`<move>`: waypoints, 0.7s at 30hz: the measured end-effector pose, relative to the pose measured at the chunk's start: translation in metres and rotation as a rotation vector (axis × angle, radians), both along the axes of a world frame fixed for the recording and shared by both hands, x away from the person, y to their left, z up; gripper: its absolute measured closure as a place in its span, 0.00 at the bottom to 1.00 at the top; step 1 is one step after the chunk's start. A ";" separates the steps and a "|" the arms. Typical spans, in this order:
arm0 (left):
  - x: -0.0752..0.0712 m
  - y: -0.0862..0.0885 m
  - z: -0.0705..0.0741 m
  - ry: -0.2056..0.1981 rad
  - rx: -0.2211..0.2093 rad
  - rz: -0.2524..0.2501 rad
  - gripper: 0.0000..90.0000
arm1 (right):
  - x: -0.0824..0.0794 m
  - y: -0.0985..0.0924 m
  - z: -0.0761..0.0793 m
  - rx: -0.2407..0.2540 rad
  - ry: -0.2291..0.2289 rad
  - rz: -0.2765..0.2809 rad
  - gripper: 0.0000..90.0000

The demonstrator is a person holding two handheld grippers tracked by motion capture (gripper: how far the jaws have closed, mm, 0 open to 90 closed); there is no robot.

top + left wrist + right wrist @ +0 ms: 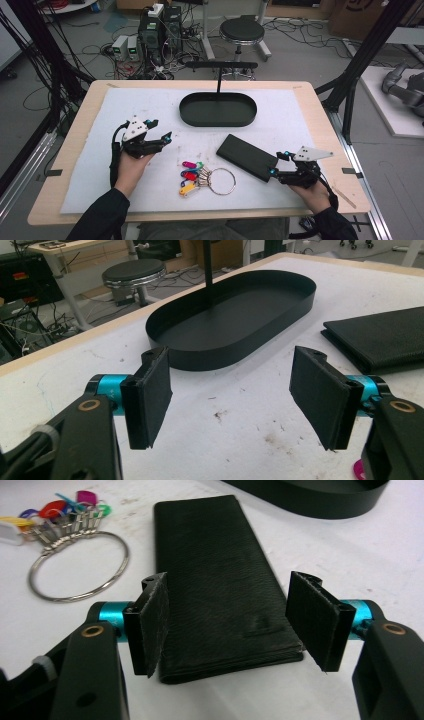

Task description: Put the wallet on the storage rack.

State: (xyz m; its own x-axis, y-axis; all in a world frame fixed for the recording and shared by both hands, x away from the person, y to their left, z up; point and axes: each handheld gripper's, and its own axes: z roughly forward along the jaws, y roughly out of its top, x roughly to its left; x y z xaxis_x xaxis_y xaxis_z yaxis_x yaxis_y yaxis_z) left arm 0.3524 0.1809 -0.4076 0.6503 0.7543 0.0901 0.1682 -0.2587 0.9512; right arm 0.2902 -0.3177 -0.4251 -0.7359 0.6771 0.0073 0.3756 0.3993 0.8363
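A long black wallet (pixel 247 156) lies flat on the white mat, right of centre. My right gripper (pixel 279 163) is at the wallet's near end. In the right gripper view its jaws (pixel 227 625) stand open, one on either side of the wallet (pixel 220 570), and I see no pad pressing on it. A large metal ring with coloured keys (pixel 192 176) lies left of the wallet, also at the top left of the right gripper view (pixel 65 515). My left gripper (pixel 160 129) hovers open at the mat's left with nothing between its pads (pixel 230 395), facing the black oval tray (pixel 225 357).
The black oval tray (pixel 217 121) sits at the back middle of the mat, with a thin upright post and crossbar (pixel 220 65) rising from it. Its inside holds nothing. A stool (pixel 242 30), computer boxes and cables stand on the floor beyond the table.
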 end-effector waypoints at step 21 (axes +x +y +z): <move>0.001 -0.002 -0.001 0.005 0.004 -0.005 0.37 | -0.028 0.033 -0.028 -0.349 -0.195 0.079 0.62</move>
